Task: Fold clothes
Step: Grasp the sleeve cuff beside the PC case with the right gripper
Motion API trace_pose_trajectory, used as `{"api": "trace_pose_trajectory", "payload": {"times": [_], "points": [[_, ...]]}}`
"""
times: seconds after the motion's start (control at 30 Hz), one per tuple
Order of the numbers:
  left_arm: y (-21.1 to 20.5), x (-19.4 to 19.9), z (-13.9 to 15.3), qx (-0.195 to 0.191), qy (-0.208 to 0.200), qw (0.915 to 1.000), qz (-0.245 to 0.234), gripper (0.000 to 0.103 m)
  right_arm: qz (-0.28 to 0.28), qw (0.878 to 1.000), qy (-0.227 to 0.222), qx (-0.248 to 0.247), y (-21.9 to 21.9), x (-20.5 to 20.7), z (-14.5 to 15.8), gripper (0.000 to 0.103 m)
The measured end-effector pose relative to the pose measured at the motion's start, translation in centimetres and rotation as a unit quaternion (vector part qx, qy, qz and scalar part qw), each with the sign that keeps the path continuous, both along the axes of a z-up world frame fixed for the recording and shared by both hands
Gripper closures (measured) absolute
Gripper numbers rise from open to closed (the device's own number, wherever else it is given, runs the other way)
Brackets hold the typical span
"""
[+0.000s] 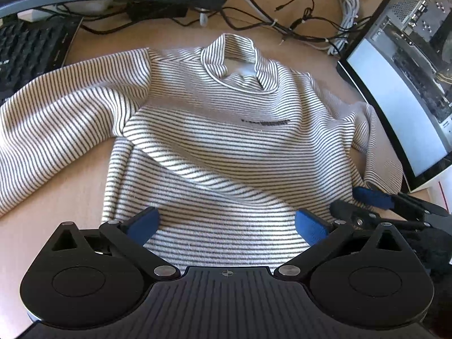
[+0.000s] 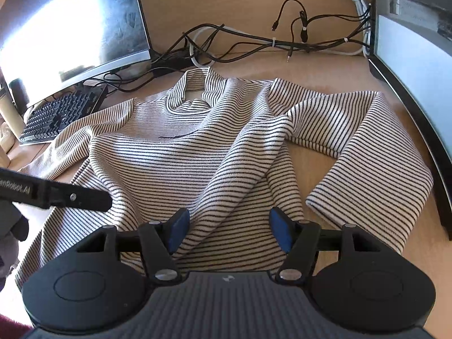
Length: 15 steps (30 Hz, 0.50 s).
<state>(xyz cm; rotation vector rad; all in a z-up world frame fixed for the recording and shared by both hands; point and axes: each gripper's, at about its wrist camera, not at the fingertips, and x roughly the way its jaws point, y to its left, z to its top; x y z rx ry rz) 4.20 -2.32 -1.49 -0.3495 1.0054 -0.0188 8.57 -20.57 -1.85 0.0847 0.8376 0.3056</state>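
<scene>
Left gripper [image 1: 226,226] and right gripper [image 2: 228,233]: jaws wide apart, empty, over sweater [image 1: 214,147] hem; contact with fabric unclear.

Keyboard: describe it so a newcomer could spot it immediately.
Start from the striped sweater spread on the wooden desk. Beyond its left sleeve, under the glaring monitor, lies the keyboard. It is the only flat black slab with rows of keys.

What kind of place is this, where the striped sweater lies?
Most likely an office or home computer desk: a wooden desk with a black keyboard, two curved monitors and bundled cables behind the sweater.
</scene>
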Motion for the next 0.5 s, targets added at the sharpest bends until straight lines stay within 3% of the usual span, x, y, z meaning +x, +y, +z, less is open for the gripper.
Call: {"api": "trace_pose_trajectory", "payload": {"times": [0.33, 0.5], "points": [[-0.4, 0.2, -0.5, 0.013, -0.031, 0.9990, -0.031, 0.000, -0.012, 1.000, -0.006, -0.028, 1.3, -2.3, -0.2, 0.032], [0.4, -0.3, 0.7, -0.030, 0.004, 0.9995, -0.014, 0.000, -0.033, 0.999, -0.002, -0.042, 1.0, -2.8, 0.4, 0.033]]}}
